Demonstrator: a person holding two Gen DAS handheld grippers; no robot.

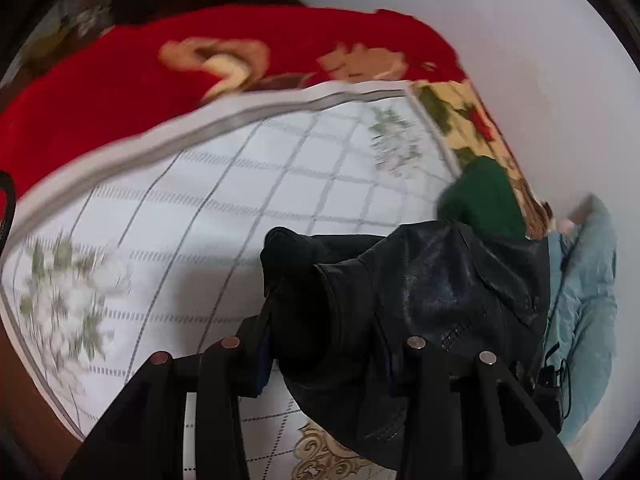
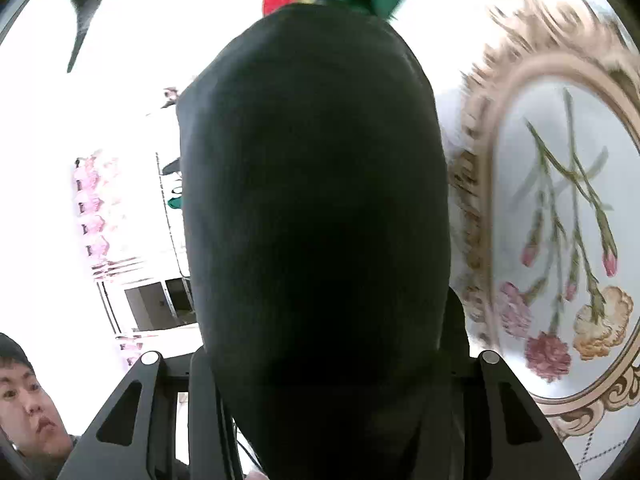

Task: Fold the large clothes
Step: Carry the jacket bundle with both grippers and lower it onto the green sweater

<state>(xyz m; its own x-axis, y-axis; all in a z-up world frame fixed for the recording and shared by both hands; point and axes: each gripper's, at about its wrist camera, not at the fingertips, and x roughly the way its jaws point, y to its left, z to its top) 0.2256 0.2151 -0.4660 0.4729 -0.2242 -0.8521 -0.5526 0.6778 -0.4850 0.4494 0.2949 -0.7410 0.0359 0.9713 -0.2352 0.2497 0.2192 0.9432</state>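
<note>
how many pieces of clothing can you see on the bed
2, maybe more hidden. The black jacket is held in the left gripper and the right gripper. A green garment lies behind it, near the bed's far corner.

White checked bedsheet point(image 1: 224, 200) lying over red floral blanket point(image 1: 120, 80); pale wall point(image 1: 520, 40) rising beyond the blanket.

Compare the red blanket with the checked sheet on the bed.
The red blanket is deep red with large tan flower shapes; the checked sheet is white with a grey grid and pale green-and-white sprays. The sheet has a grey band along its edge; the blanket shows none. The sheet lies nearer the camera and bears the black jacket; the blanket lies beyond its border. Both are spread flat and floral.
</note>
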